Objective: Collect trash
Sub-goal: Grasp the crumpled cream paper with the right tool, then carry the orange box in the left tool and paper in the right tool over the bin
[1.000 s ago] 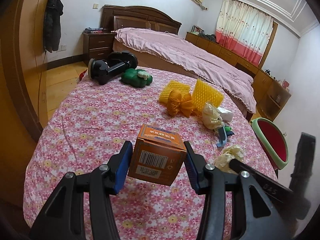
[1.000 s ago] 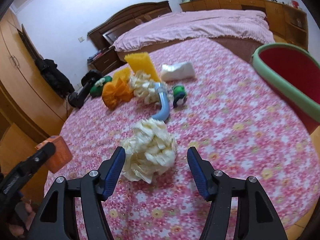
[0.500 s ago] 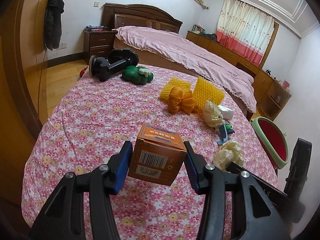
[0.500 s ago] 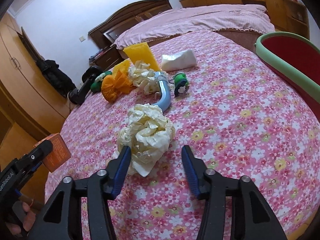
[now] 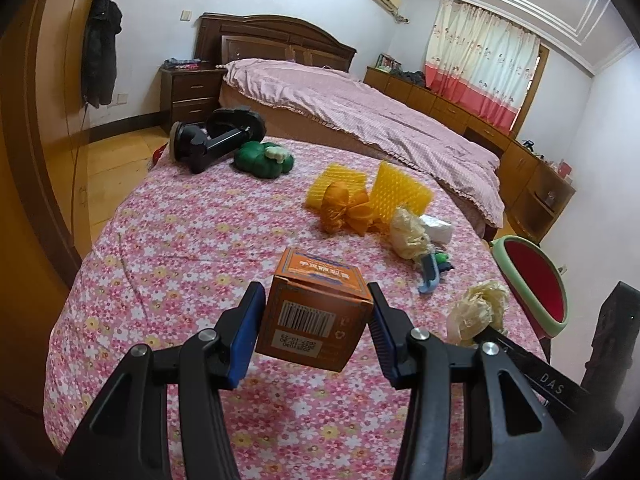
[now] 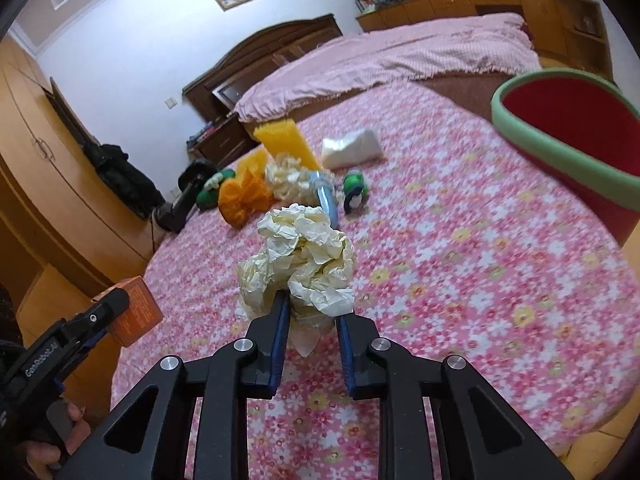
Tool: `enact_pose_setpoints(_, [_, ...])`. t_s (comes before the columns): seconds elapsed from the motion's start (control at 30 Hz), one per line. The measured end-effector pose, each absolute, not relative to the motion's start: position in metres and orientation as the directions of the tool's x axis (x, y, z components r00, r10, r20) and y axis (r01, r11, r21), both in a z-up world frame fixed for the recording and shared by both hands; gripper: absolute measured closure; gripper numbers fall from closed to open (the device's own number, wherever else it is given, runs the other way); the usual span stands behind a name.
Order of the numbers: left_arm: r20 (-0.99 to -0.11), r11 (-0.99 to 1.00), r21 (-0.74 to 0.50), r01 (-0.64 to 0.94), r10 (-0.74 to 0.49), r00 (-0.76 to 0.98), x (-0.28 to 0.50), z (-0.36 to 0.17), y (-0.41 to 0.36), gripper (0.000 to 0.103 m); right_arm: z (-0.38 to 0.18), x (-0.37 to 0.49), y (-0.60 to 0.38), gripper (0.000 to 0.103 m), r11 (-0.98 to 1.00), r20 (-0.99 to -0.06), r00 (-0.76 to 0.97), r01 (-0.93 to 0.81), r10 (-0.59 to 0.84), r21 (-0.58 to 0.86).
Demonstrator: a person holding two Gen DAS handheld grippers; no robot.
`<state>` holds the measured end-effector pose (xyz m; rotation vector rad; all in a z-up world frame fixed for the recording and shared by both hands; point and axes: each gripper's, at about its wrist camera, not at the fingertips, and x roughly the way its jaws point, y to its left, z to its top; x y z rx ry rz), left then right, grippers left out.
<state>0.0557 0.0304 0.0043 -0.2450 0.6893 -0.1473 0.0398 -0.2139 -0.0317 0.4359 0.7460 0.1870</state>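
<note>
Round counter (image 5: 168, 248) under pink floral cloth; bed (image 5: 360, 108) behind it. Left claw (image 5: 316, 334) pinches orange box (image 5: 316, 312) above counter's near edge. Right claw (image 6: 310, 322) closing on crumpled paper wad (image 6: 300, 264), left of red bin (image 6: 568, 128).

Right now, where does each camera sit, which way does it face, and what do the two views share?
Left wrist: on the left hand-held gripper, looking forward and down over the floral tablecloth toward the bed; its fingers clamp the orange box.
Right wrist: on the right hand-held gripper, facing the same table; jaws closing on the crumpled paper ball. A hand shows at lower left.
Shared: box, paper ball, red bin with green rim, each other's gripper.
</note>
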Motion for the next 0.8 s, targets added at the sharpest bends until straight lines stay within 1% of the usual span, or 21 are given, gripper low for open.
enact_pose_setpoints(0.43, [-0.581, 0.942, -0.276, 0.193, -0.323, 0.747, 0.065, 0.033, -0.009, 0.052, 0.002, 0.019, -0.243, 0.08, 0.912, -0.542, 0.811, 0.028, 0.218, 0.409])
enact_pose_setpoints(0.8, [-0.563, 0.9, -0.279, 0.334, -0.436, 0.702, 0.084, 0.052, -0.066, 0.052, 0.025, 0.001, -0.284, 0.08, 0.915, -0.488, 0.867, 0.116, 0.097, 0.387])
